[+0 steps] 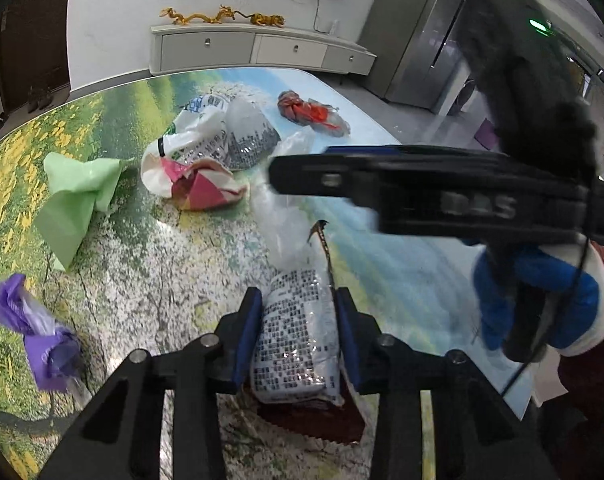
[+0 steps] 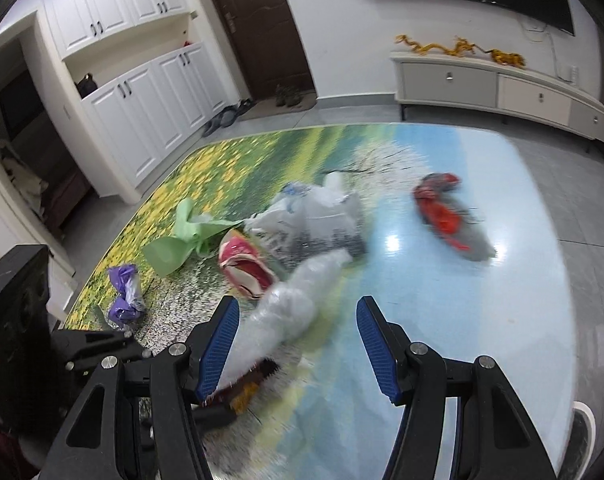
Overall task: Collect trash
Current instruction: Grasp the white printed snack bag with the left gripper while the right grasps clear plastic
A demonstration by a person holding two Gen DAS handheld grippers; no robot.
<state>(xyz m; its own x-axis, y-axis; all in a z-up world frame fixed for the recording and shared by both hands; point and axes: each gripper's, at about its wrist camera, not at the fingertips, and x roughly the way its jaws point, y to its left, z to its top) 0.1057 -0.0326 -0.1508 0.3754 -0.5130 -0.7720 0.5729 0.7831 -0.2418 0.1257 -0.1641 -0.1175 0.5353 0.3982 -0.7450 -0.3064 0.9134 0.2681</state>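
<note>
Closest to the lens, the left hand-held gripper (image 1: pixel 298 324) has its blue pads squeezed on a white printed wrapper (image 1: pixel 298 344), which lies on top of a dark red packet (image 1: pixel 325 420) with a zigzag edge. No earlier frame to compare, so that's just how it sits. Beyond it, a crumpled clear plastic bag (image 1: pixel 282 220) trails up the bench (image 1: pixel 134 264), which has a flower-field print.

The right hand-held gripper (image 2: pixel 298 344) hangs over the same clear bag, jaws about half open, nothing gripped; the bag brushes near its left pad, but blur makes contact hard to call. A hand in a blue and white glove (image 1: pixel 541 304) holds it.

Further out: a purple bag (image 1: pixel 42 336), a green bag (image 1: pixel 78 200), a white printed bag with a pink carton (image 1: pixel 206 188), and a red knotted bag (image 1: pixel 309 114).
</note>
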